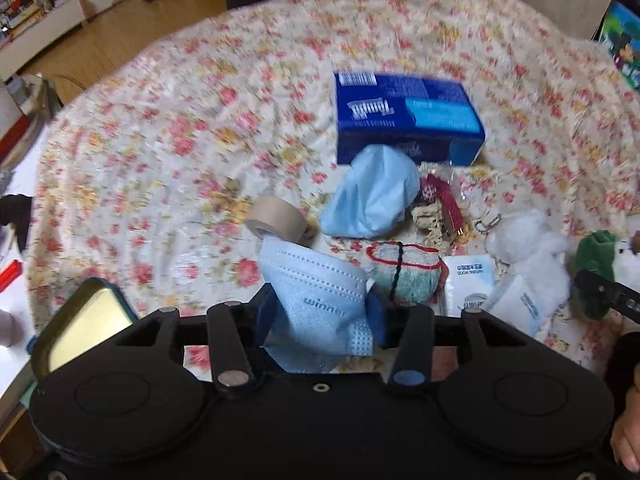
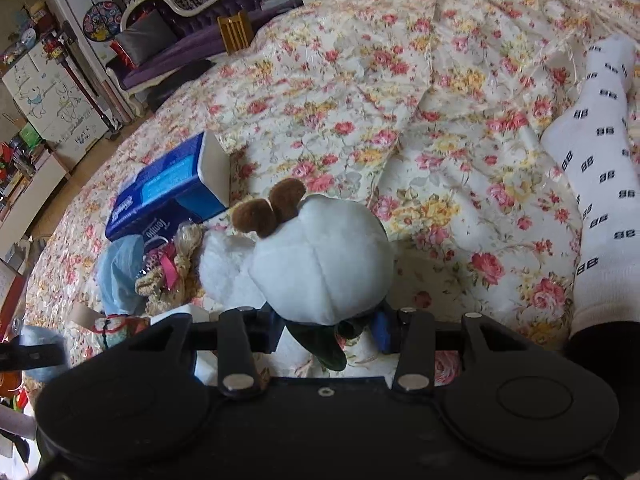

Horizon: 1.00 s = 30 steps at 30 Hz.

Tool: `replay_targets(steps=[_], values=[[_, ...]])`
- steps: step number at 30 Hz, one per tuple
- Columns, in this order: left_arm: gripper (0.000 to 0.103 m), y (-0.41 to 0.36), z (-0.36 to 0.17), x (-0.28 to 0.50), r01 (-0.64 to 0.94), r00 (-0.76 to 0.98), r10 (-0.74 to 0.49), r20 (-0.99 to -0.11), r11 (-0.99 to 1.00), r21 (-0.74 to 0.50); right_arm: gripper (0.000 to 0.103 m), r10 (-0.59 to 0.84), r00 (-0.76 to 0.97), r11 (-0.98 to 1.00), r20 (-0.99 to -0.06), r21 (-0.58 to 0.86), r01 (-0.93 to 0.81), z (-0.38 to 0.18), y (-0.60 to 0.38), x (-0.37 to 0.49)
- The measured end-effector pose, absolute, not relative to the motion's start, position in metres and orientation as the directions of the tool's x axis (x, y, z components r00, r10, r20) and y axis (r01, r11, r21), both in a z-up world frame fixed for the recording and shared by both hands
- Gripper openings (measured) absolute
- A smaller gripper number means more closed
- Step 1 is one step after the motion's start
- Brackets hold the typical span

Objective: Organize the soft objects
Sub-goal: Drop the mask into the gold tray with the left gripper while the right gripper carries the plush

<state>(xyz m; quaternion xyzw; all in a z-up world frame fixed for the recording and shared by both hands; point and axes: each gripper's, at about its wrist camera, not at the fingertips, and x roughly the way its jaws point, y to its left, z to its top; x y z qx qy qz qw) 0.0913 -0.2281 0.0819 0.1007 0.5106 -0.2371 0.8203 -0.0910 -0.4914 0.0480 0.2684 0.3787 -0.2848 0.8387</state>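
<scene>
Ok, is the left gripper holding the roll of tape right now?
No, the left gripper is shut on the blue face mask; the tape roll lies on the bedspread beyond it.

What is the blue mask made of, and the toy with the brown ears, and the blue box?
The blue mask looks like thin, matte, papery fabric: it shows pressed dots and stitch-like lines and bends softly in the left gripper. The toy looks like smooth plush with sewn seams and fuzzy brown ears. The blue box seems to be printed cardboard, with flat faces and sharp edges.
</scene>
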Motion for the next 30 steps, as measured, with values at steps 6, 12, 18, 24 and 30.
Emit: replay_targets(steps=[6, 12, 18, 24, 30], values=[[0.048, -0.168, 0.100, 0.075, 0.431, 0.404, -0.293, -0.867, 0.897, -0.102, 0.042, -0.312, 0.562, 0.724, -0.766, 0.191, 0.663, 0.063, -0.466, -0.093], [0.048, -0.104, 0.077, 0.072, 0.283, 0.427, -0.189, -0.884, 0.957, -0.068, 0.042, -0.250, 0.591, 0.798, -0.767, 0.182, 0.574, 0.074, -0.401, -0.092], [0.048, -0.052, 0.035, 0.078, 0.154, 0.396, -0.102, -0.912, 0.987, -0.044, 0.042, -0.104, 0.631, 0.881, -0.769, 0.223, 0.417, 0.084, -0.318, -0.082], [0.048, -0.019, 0.001, 0.089, 0.100, 0.383, -0.047, -0.922, 0.995, -0.009, 0.042, 0.048, 0.614, 0.938, -0.787, 0.248, 0.244, 0.087, -0.235, -0.066], [0.050, 0.000, -0.016, 0.098, 0.089, 0.417, -0.025, -0.908, 0.996, 0.014, 0.042, 0.113, 0.553, 0.972, -0.826, 0.206, 0.109, 0.074, -0.165, -0.044]])
